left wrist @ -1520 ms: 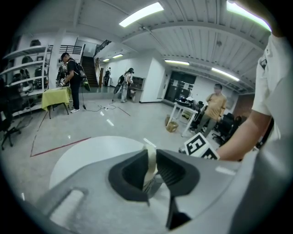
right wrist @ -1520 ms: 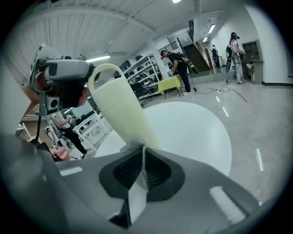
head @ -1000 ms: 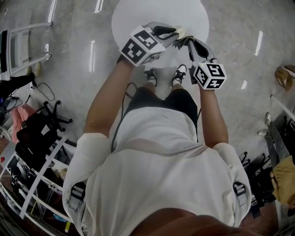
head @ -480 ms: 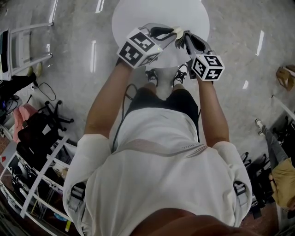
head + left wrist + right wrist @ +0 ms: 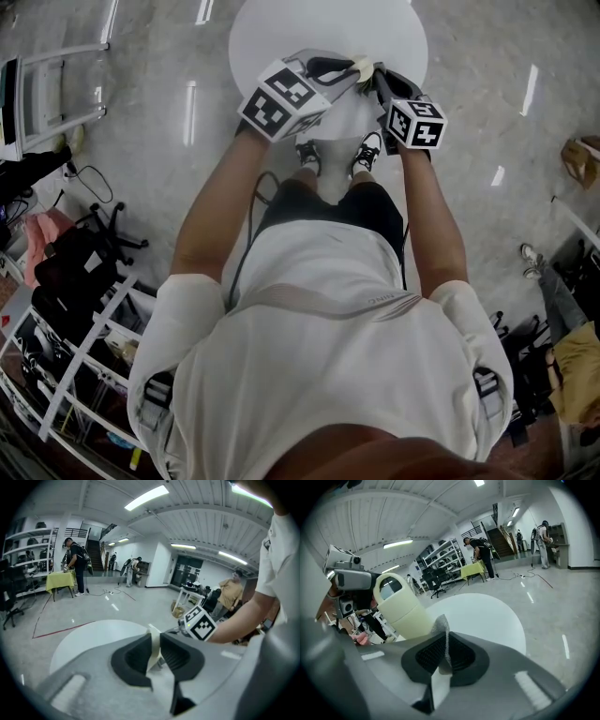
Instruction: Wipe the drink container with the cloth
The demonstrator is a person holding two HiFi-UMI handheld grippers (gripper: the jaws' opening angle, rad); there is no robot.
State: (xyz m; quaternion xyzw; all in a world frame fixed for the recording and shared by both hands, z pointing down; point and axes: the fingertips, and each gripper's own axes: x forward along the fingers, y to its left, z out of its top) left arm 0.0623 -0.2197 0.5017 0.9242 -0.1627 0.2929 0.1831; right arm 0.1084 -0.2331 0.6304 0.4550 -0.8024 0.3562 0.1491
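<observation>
Gripping the cream drink container (image 5: 405,611) by a thin edge in the tightly closed fingers of the left gripper (image 5: 347,67), up over the round white desk (image 5: 487,616). Pinching the grey cloth (image 5: 439,626) between the closed right gripper (image 5: 445,651) fingers, just beside the container.

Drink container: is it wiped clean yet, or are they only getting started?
Picking up looks done: the left gripper is shut on a cream part of the drink container, held above the table. In hand: the right gripper pinches the cloth right beside it. How much wiping remains doesn't show.
</observation>
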